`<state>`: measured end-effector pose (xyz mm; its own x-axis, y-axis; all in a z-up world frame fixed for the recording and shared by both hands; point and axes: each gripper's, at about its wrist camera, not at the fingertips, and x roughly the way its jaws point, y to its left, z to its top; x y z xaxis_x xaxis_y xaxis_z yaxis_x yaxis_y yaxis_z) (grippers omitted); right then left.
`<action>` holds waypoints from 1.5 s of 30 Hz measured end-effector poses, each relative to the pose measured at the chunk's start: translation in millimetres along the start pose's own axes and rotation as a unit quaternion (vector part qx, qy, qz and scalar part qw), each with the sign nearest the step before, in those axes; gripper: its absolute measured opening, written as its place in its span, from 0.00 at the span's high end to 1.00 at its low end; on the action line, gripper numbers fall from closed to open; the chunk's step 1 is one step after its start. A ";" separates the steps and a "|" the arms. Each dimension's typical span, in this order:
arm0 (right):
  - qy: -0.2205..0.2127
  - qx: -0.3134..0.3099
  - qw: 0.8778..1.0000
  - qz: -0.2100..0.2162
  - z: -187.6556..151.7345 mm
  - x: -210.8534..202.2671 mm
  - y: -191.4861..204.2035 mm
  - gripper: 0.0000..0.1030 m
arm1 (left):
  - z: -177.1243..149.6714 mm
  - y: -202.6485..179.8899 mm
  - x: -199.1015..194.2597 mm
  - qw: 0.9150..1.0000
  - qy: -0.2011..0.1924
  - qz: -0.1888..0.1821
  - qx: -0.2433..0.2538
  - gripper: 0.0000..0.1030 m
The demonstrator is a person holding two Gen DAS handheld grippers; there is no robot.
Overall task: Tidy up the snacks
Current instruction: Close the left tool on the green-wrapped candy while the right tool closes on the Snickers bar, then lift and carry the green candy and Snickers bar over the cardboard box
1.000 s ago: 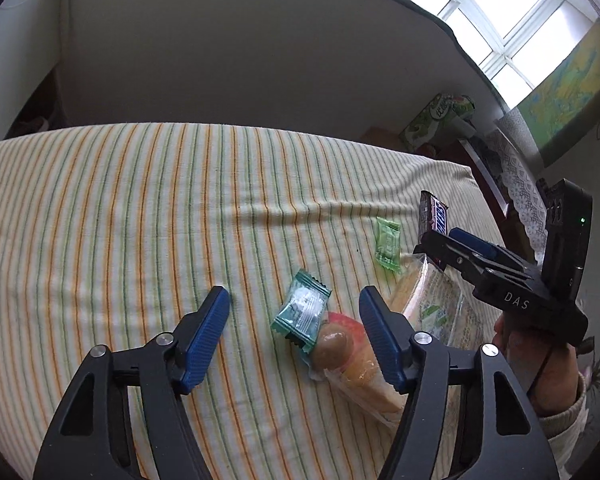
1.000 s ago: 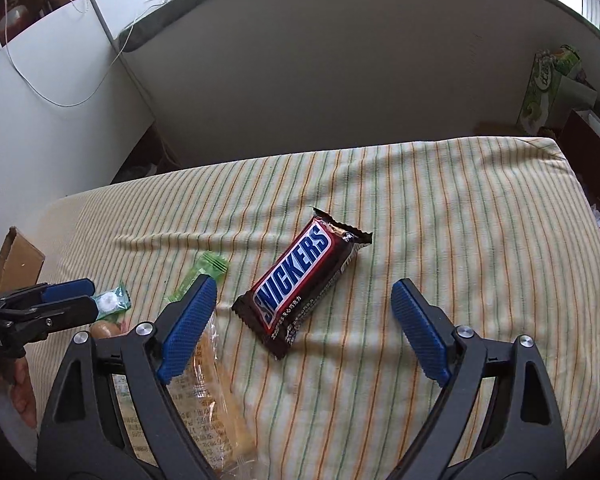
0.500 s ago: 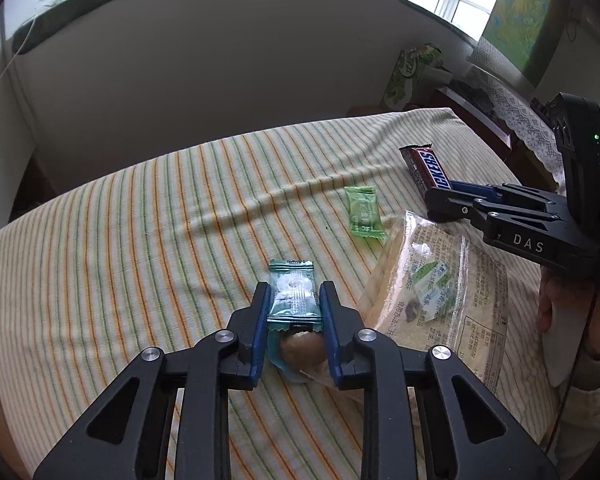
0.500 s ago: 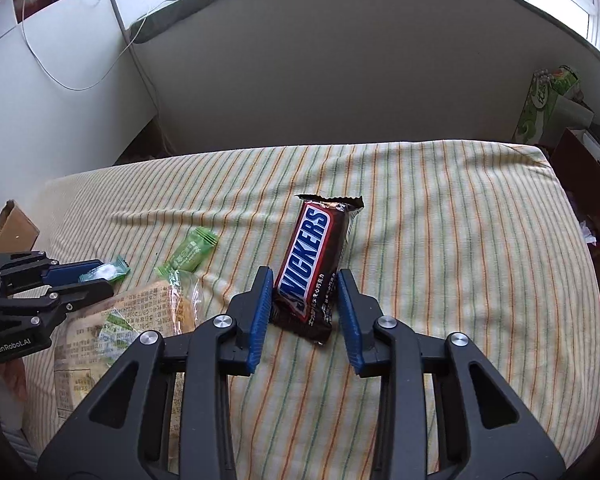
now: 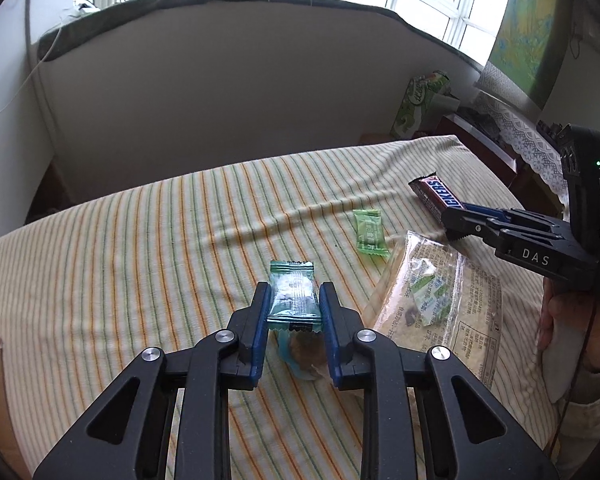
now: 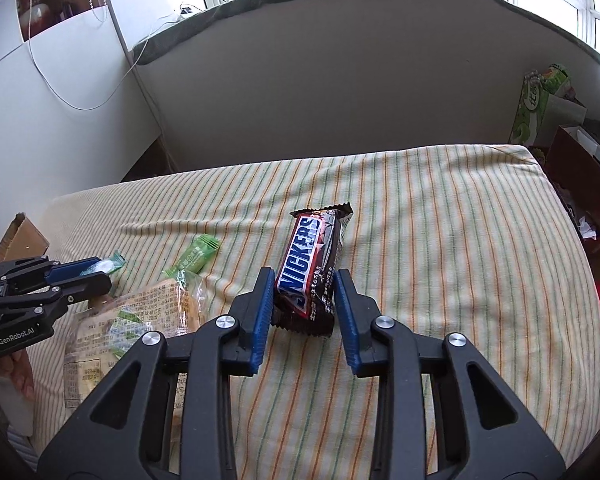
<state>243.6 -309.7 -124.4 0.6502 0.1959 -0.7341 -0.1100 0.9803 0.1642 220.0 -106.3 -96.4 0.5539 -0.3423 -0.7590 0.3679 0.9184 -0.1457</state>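
A teal candy packet (image 5: 293, 298) is pinched by the left gripper (image 5: 293, 308) above the striped cloth (image 5: 140, 248). The Snickers bar (image 6: 310, 270) is clamped by the right gripper (image 6: 303, 304) (jaws nearly closed on both). A clear bag (image 5: 440, 300) holding bread is seen lying flat between them.

- Striped tablecloth (image 5: 120, 264): broad bare stretch left of and beyond the left gripper (image 5: 294, 306); open for passage.
- Clear snack bag (image 5: 440, 300) and light green sachet (image 5: 370, 232): lie between the two grippers, narrowing that lane.
- Right of the right gripper (image 6: 304, 300): cloth bare to the edge.
- Padded wall (image 6: 340, 80): closes the far side.
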 end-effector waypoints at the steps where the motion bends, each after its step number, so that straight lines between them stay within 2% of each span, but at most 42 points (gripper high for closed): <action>1: 0.001 0.001 1.000 0.001 -1.1 -1.2 -1.7 0.69 | -0.3 0.6 -5.6 1.000 -0.007 0.002 -0.002 0.78; 7: 0.011 -0.002 1.000 -0.002 1.4 5.0 1.7 0.69 | -4.2 8.6 -48.2 0.998 -0.054 0.006 -0.020 0.78; 12: -0.017 0.013 1.000 -0.005 5.1 -15.3 6.8 0.69 | -8.3 11.7 -82.0 0.996 -0.081 0.005 -0.021 0.78; 18: -0.059 0.055 0.997 0.017 -8.4 -67.1 9.7 0.69 | -15.5 11.3 -117.2 0.993 -0.111 -0.010 -0.031 0.78; 25: -0.119 0.033 0.992 0.014 -24.3 -147.9 52.1 0.69 | -34.9 7.7 -164.2 0.989 -0.148 -0.006 -0.028 0.78; 29: -0.143 0.020 0.989 0.019 -35.5 -180.0 76.3 0.69 | -50.0 5.8 -185.6 0.986 -0.164 0.002 -0.025 0.78; 37: -0.150 -0.003 0.988 0.048 -51.4 -194.3 123.3 0.69 | -79.1 21.4 -216.8 0.981 -0.187 0.028 -0.040 0.78; 45: -0.134 -0.052 0.985 0.100 -49.7 -171.6 193.2 0.69 | -112.7 76.5 -246.1 0.971 -0.205 0.082 -0.094 0.78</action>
<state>73.4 -152.6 0.5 0.7807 0.3851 -0.4921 -0.3236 0.9229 0.2088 27.7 70.6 7.8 0.8588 -0.2028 -0.4704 0.1283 0.9742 -0.1857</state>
